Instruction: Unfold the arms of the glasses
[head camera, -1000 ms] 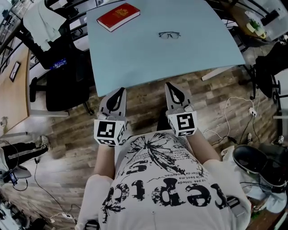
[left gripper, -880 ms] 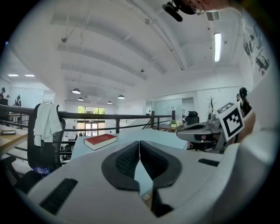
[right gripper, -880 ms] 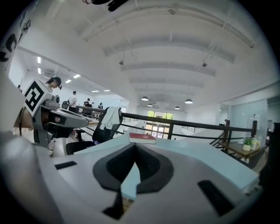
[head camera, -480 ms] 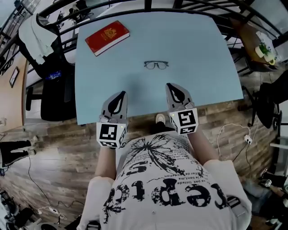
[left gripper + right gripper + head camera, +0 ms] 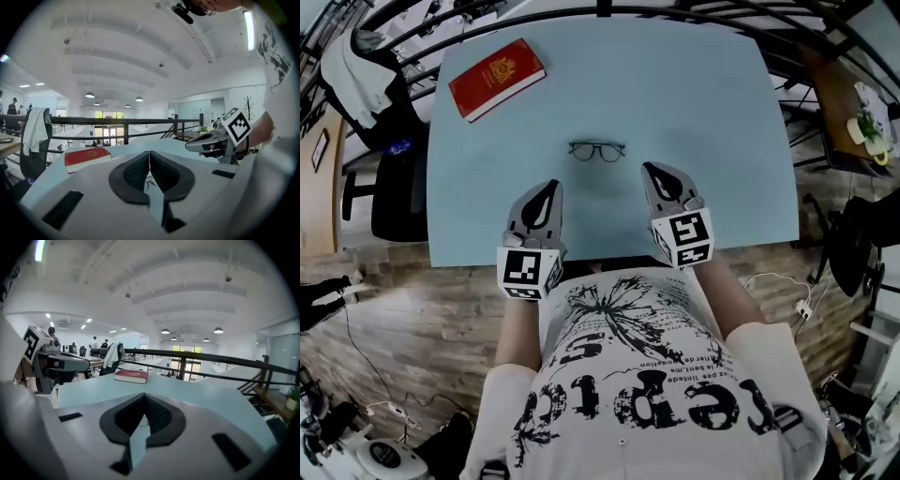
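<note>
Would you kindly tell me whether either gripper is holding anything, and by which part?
Nothing is held: the left gripper and right gripper are shut and empty; the glasses lie untouched on the table ahead.

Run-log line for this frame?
phase: pre-grasp | left gripper: shut, empty | right gripper: shut, empty | glasses: on table, untouched, ahead of both grippers | red book: far left corner

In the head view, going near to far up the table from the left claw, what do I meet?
left claw → glasses → book
</note>
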The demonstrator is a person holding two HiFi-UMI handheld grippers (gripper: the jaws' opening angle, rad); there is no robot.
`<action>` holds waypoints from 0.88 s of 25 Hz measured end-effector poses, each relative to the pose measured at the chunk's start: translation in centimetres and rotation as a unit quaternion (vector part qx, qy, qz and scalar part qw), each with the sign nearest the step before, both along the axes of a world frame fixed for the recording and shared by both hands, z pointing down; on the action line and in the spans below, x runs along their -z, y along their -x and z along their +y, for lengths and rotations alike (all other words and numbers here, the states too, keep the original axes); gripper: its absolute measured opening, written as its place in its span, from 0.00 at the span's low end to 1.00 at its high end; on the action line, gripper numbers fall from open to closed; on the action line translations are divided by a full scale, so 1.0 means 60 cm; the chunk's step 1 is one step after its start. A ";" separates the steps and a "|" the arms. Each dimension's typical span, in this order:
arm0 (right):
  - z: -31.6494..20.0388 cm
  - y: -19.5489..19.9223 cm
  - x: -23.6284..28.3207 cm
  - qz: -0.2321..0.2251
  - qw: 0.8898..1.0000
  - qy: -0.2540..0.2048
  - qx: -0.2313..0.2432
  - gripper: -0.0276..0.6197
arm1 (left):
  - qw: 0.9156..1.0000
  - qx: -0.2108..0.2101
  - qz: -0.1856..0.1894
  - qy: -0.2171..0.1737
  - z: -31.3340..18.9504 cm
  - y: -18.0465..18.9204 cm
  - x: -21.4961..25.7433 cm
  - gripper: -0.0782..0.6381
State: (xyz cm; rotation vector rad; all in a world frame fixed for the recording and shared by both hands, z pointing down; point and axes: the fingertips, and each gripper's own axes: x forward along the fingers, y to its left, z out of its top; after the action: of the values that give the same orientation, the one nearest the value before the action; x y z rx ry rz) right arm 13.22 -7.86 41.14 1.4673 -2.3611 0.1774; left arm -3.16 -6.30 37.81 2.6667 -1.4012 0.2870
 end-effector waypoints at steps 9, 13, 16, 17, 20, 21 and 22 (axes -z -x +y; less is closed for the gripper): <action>-0.080 -0.023 -0.091 0.036 0.992 0.118 0.028 0.06 | 1.000 -0.012 -0.021 -0.002 -0.070 -0.036 -0.023 0.14; -0.114 -0.009 -0.139 0.063 0.982 0.168 0.059 0.06 | 1.000 -0.021 -0.015 0.008 -0.114 -0.038 -0.040 0.14; -0.135 -0.001 -0.179 0.104 0.969 0.203 0.096 0.06 | 1.000 -0.025 -0.010 0.017 -0.144 -0.038 -0.050 0.14; -0.142 0.000 -0.191 0.122 0.963 0.212 0.112 0.06 | 0.999 -0.027 -0.008 0.020 -0.152 -0.039 -0.054 0.14; -0.155 0.004 -0.223 0.186 0.938 0.234 0.174 0.11 | 0.999 -0.034 -0.007 0.035 -0.171 -0.044 -0.068 0.14; -0.157 0.005 -0.233 0.206 0.928 0.240 0.196 0.13 | 0.998 -0.037 -0.009 0.040 -0.175 -0.045 -0.074 0.14; -0.159 0.007 -0.243 0.225 0.918 0.243 0.216 0.14 | 0.998 -0.040 -0.012 0.043 -0.180 -0.046 -0.081 0.14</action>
State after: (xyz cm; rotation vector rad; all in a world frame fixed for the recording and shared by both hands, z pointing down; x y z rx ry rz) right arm 12.78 -17.41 55.72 0.6482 -1.9999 0.2565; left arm -0.38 -17.10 42.67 2.6614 -1.2606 0.3801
